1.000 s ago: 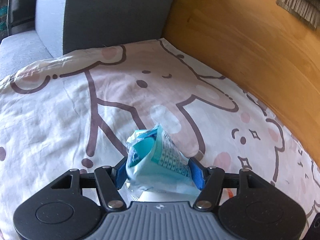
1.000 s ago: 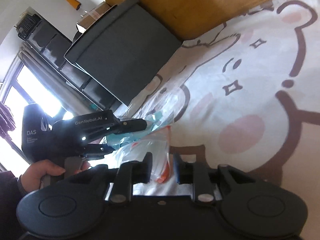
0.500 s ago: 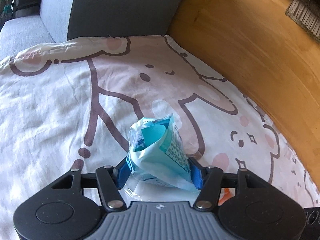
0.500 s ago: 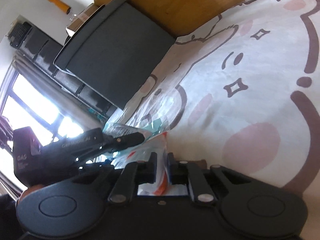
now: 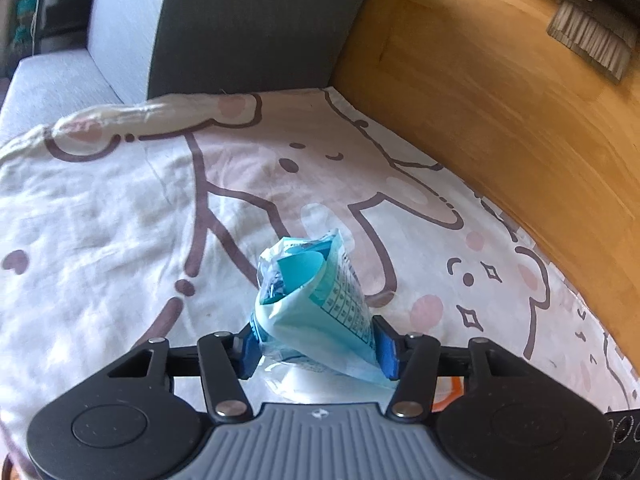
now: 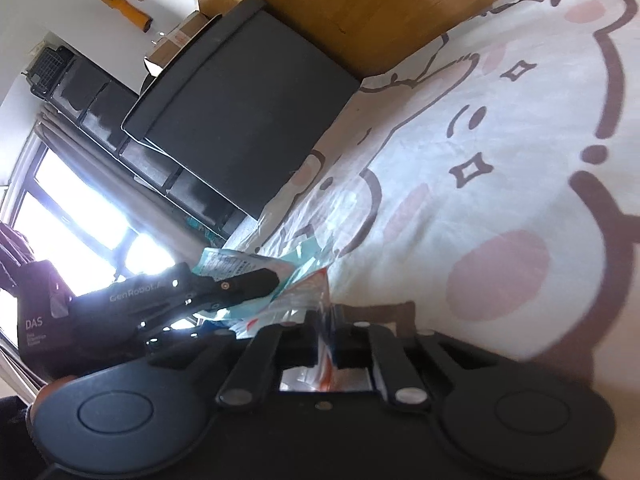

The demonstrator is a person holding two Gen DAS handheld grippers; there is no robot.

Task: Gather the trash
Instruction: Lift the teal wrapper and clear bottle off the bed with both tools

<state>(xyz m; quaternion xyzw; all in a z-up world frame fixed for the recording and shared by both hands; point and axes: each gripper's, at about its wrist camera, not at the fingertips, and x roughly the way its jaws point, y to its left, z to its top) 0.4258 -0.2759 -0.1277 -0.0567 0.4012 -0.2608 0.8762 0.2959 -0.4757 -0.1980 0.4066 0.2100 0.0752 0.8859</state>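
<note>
Left gripper (image 5: 316,346) was closing on the blue wrapper (image 5: 316,300), right gripper (image 6: 326,344) pinched the clear bag (image 6: 304,300); next I'd guess stuffing it in.

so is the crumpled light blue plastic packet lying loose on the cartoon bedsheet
No, the crumpled light blue plastic packet sits clamped between the blue pads of the left gripper, raised above the cartoon bedsheet.
</note>
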